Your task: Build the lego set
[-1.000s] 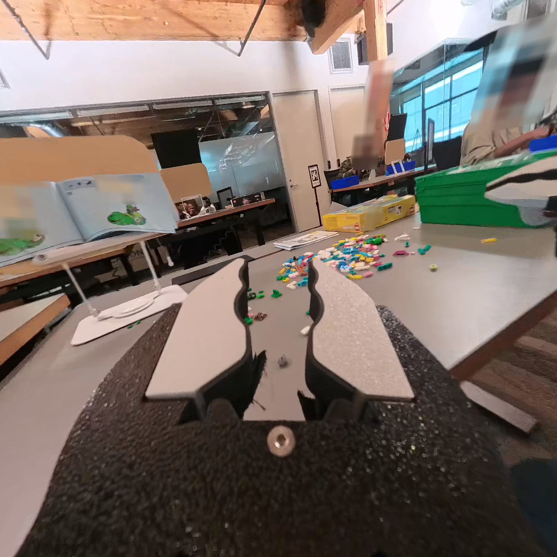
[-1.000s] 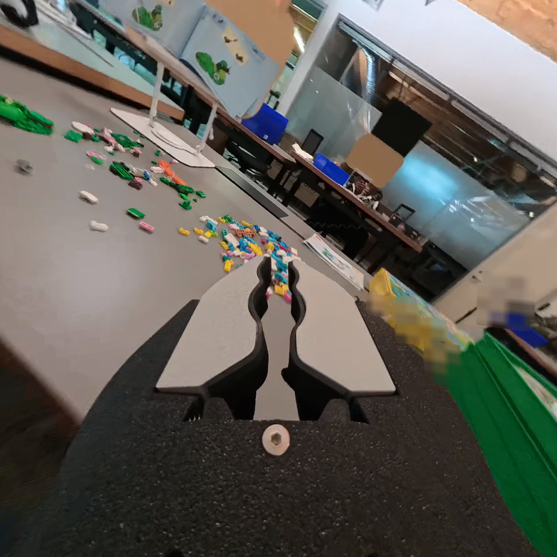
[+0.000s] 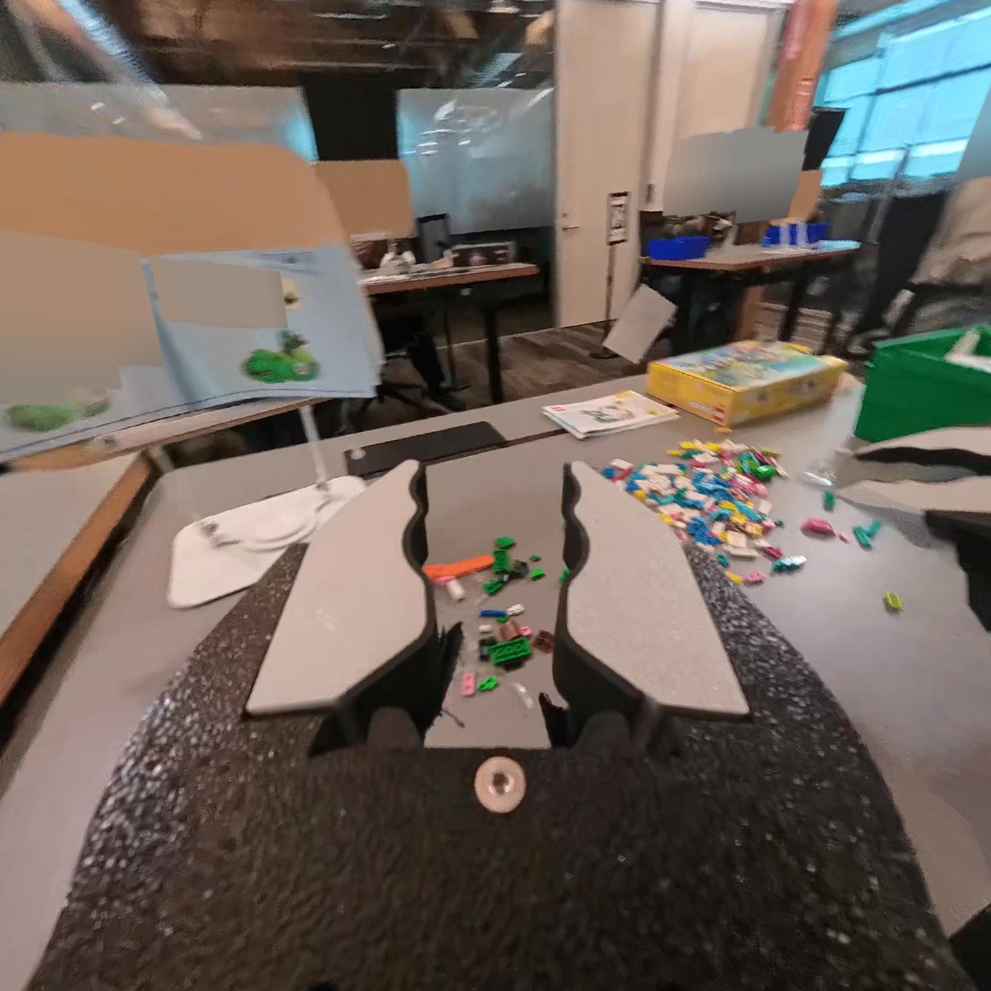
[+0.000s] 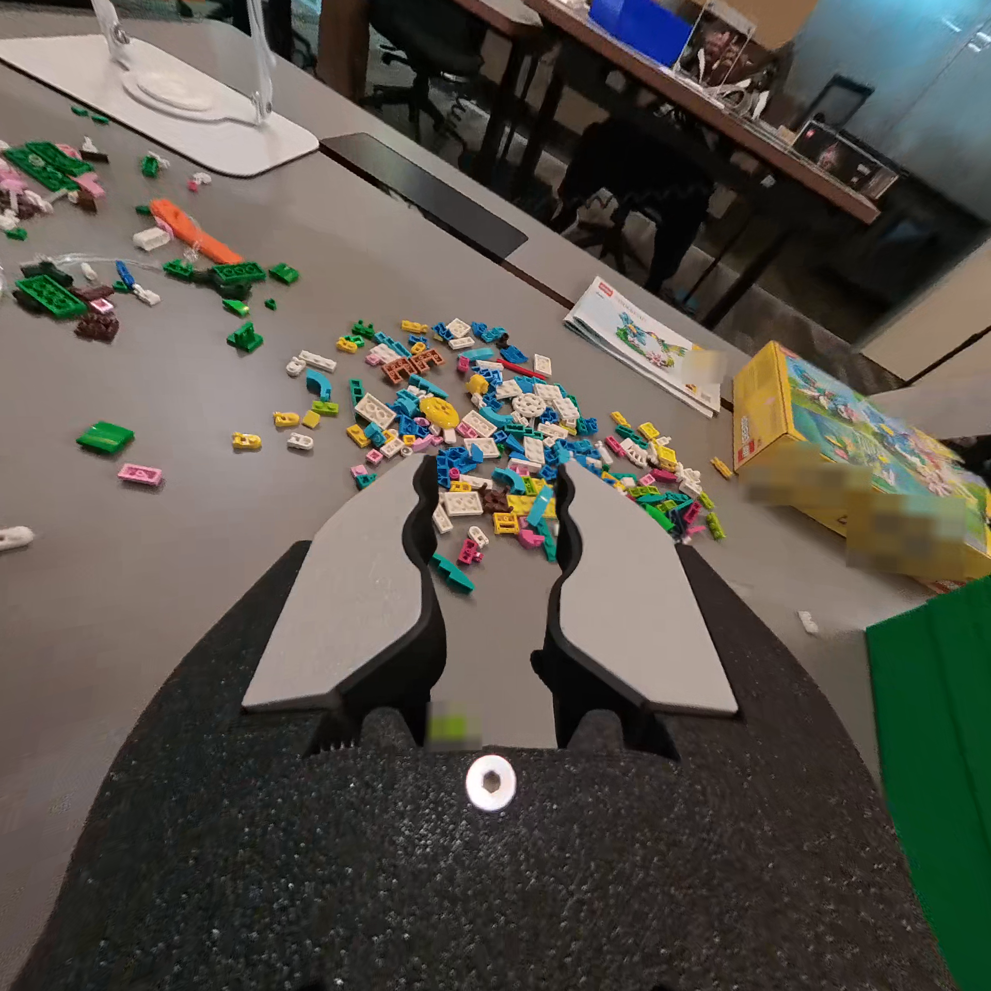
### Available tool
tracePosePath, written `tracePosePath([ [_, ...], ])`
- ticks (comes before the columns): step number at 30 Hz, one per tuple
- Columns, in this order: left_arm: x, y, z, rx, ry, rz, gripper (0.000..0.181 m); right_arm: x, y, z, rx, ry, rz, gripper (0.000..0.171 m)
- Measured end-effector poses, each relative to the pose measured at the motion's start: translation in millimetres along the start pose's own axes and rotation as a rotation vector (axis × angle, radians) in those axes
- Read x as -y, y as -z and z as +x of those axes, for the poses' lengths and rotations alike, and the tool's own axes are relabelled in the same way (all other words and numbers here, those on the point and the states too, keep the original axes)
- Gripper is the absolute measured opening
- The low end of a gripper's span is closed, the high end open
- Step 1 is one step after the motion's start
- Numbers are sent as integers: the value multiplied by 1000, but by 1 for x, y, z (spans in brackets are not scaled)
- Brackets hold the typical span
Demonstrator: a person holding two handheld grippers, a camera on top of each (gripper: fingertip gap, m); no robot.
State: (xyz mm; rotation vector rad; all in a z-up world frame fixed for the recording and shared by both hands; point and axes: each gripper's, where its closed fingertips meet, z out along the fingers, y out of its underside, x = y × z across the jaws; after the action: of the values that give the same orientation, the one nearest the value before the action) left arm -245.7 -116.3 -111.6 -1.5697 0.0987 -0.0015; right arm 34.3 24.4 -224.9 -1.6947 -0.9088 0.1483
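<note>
left tongs (image 3: 493,477): spread wide, nothing between them, held above the grey bench (image 3: 858,670) and aimed at a small scatter of pieces.
right tongs (image 4: 492,472): spread wide, empty, tips over the near edge of the big mixed pile; also seen at the right edge of the left wrist view.
small scatter (image 3: 501,606): mostly green pieces with a few pink, white, blue and brown ones, lying on the bench in the gap of the left tongs.
green plate (image 3: 512,651): studded, flat on the bench, low in that gap, just beside a brown piece.
orange tool (image 4: 190,230): long and flat, lying among the green pieces, left of the big pile.
mixed pile (image 4: 498,423): blue, white, yellow, teal, pink and lime lego pieces spread on the bench, ahead of the right tongs.
teal piece (image 4: 453,574): alone on the bench between the right fingers, near the left one.
stray pieces: a green tile (image 4: 104,437) and a pink plate (image 4: 139,474) left of the pile, well apart from it.
booklet stand (image 4: 161,91): white base with clear posts, at the far left of the bench; carries an open instruction booklet (image 3: 257,327) with a green model pictured.
second booklet (image 4: 643,348): flat on the bench beyond the pile.
yellow box (image 4: 858,456): lying beside the second booklet, right of the pile.
green bin (image 4: 938,777): at the right edge, close to the right tongs.
black slab (image 4: 423,193): flat and dark, at the far bench edge, behind both piece groups.
</note>
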Motion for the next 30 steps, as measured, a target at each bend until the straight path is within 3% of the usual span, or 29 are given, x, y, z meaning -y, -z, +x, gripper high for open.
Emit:
tracePosePath([
  [6, 4, 88, -55, 412, 101, -68, 61, 4, 7, 29, 94, 20, 1, 50],
  [11, 1, 201, -31, 850, 128, -93, 72, -11, 5, 37, 335, 91, 32, 58],
  [16, -15, 319, 87, 1296, 187, -96, 76, -6, 16, 39, 646, 212, 159, 67],
  [20, -14, 369, 201, 1473, 220, -125, 81, -5, 26, 34, 804, 231, 203, 71],
  [25, -14, 436, 330, 1702, 217, -222, 88, -10, 42, -13, 979, 296, 222, 73],
  [30, -21, 467, 421, 1856, 279, -228, 92, -13, 65, -59, 1093, 314, 245, 74],
])
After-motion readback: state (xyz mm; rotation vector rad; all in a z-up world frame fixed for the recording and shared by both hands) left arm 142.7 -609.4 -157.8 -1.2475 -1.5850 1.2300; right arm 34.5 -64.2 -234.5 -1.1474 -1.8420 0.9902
